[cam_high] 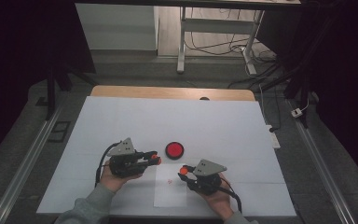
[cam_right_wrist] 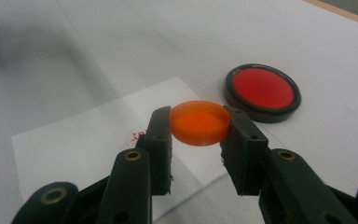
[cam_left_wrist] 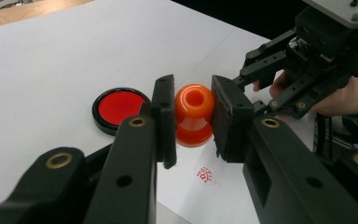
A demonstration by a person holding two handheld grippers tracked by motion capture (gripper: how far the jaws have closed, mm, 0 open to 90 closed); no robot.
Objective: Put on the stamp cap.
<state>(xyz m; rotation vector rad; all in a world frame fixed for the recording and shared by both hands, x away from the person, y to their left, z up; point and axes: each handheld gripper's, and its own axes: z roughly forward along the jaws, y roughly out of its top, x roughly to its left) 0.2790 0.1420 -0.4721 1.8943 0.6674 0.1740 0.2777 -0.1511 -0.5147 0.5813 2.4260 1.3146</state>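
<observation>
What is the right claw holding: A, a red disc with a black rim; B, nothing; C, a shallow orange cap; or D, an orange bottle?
C: in the right gripper view the right claw is shut on the orange cap, while the red disc lies apart on the table.

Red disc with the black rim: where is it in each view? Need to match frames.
High view: red disc at table centre, between and just beyond the two grippers.
Left gripper view: left of centre, beside the left jaw.
Right gripper view: upper right, behind the held orange cap.
Shared landmark: the white paper sheet with a red stamp.
</observation>
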